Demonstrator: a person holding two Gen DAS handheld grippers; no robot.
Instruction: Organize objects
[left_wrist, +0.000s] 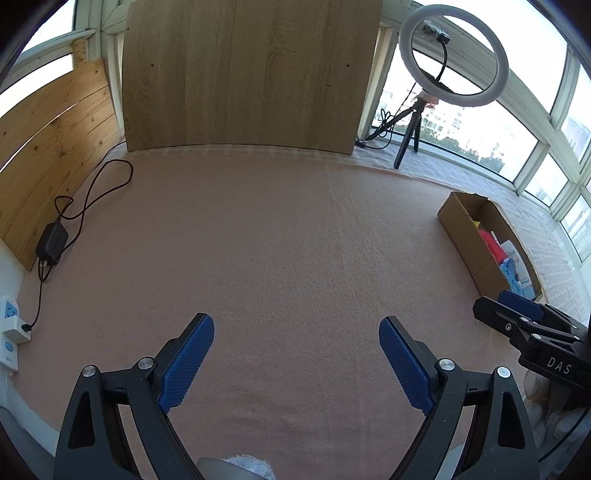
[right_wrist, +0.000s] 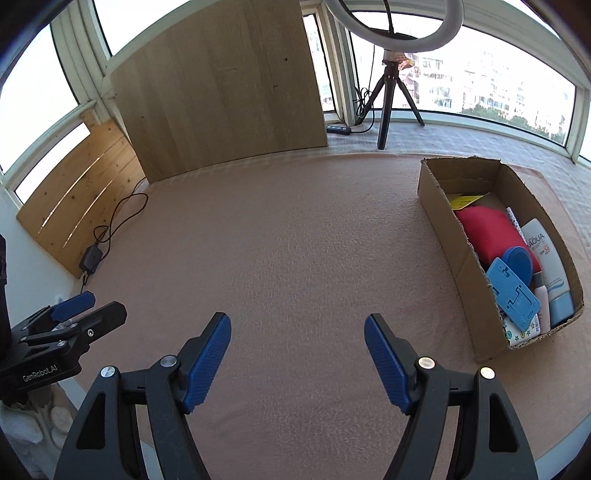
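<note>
Both tools hang over the pink felt-like table cover (left_wrist: 280, 236) with nothing between their fingers. On the left gripper (left_wrist: 296, 360) the blue ribbed pads (left_wrist: 188, 363) stand spread wide apart above bare cover, touching nothing. On the right gripper (right_wrist: 297, 360) the matching blue pads (right_wrist: 208, 363) are spread just as wide and likewise hold nothing.

To the right sits an open brown cardboard box (right_wrist: 443, 206), resting on the cover, well apart from the right gripper's fingers. Inside it lie a red soft pouch (right_wrist: 484, 229), a round blue lid (right_wrist: 517, 262), a flat light-blue plastic stand (right_wrist: 511, 295) leaning over them, and a white-and-blue tube marked AQUA (right_wrist: 546, 258) against the far wall. A white ring light on a black tripod (left_wrist: 456, 55) stands behind the box.
</note>
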